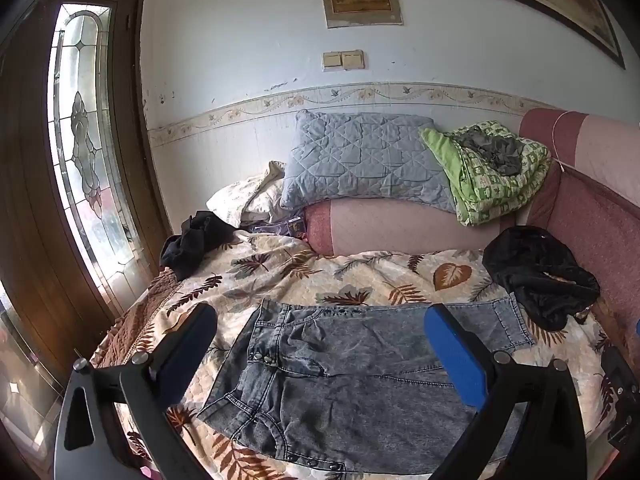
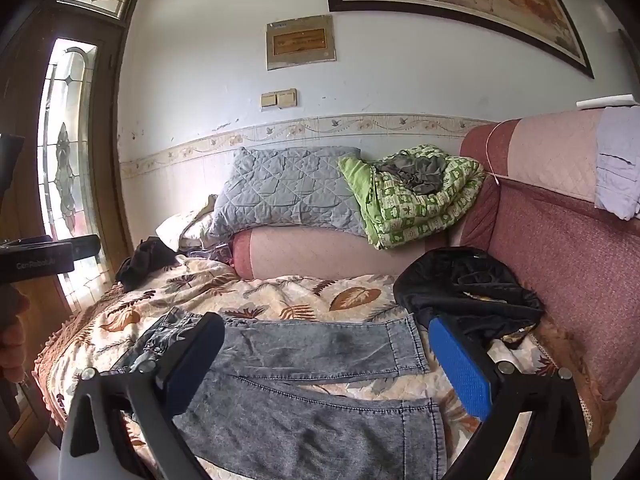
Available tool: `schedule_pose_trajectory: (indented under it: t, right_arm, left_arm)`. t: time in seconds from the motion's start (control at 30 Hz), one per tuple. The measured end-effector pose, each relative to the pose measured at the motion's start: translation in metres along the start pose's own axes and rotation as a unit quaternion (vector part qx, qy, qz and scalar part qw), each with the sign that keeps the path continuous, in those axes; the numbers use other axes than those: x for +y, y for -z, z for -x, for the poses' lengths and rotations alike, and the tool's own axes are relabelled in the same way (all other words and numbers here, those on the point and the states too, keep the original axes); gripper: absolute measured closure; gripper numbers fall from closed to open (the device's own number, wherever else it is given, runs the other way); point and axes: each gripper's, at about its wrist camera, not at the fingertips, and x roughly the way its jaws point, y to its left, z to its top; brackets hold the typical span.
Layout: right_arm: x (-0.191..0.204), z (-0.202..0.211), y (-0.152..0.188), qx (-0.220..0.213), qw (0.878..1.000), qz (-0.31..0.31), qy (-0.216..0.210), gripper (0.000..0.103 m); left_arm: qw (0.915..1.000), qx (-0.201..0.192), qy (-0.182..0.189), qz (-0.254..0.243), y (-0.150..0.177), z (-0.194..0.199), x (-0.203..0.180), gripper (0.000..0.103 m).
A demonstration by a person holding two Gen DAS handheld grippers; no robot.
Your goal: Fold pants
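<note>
Grey acid-wash jeans lie flat on the leaf-patterned bedspread, waist to the left, legs to the right. In the right wrist view the two legs lie apart, hems at the right. My left gripper is open and empty, above the waist end. My right gripper is open and empty, above the legs. The left gripper's body shows at the left edge of the right wrist view.
A black garment lies at the right by the pink sofa back; it also shows in the right wrist view. Another black garment lies far left. A grey pillow and a green quilt rest on the bolster. A door stands left.
</note>
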Motion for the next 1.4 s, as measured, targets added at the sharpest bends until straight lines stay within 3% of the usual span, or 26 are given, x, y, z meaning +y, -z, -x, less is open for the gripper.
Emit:
schedule_pose_trajectory:
  t: [1.1, 1.2, 1.4]
  right_arm:
    - [0.008, -0.026, 0.004, 0.022, 1.000, 0.005, -0.008, 0.000]
    - [0.005, -0.032, 0.006, 0.030, 1.000, 0.002, -0.006, 0.000]
    - [-0.003, -0.051, 0.011, 0.049, 0.999, -0.009, 0.004, 0.000]
  left_arm:
    - [0.9990, 0.046, 0.004, 0.003, 0.011, -0.034, 0.004, 0.000]
    - [0.9993, 0.038, -0.003, 0.001, 0.014, -0.045, 0.007, 0.000]
    - [0.9979, 0.062, -0.011, 0.010, 0.026, -0.077, 0.016, 0.000]
